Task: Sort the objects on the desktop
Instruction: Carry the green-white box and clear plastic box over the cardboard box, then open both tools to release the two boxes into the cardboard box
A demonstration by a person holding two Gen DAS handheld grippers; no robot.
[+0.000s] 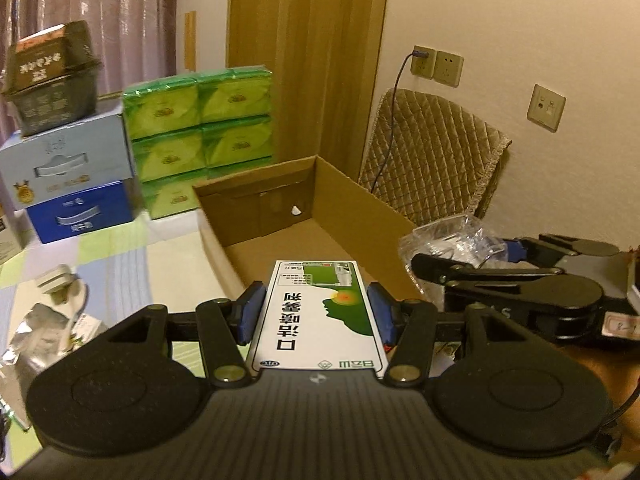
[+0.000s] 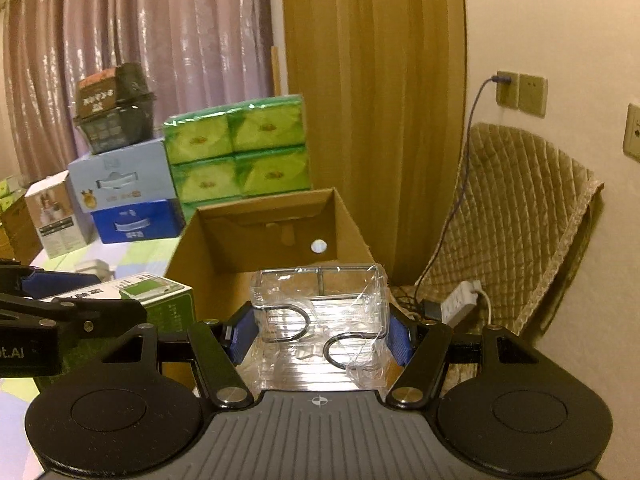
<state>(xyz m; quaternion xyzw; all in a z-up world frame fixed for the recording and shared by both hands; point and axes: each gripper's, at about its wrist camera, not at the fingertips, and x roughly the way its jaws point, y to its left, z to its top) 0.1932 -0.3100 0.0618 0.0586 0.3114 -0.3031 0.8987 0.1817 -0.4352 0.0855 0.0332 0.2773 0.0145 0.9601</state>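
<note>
It was a lived-in home: shiny mauve pleated curtains (image 2: 140, 40), a quilted tan chair cover (image 2: 520, 216), stacked green tissue packs (image 2: 240, 152) and beige wall sockets (image 1: 438, 66).

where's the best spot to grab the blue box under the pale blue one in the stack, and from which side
Take the blue box by its two short end walls, coming in level from the front face that looks toward the table. It is a flat-sided carton, so parallel ends suit a claw. The pale blue box sits on top, so a top approach is blocked; lift that off first.
</note>
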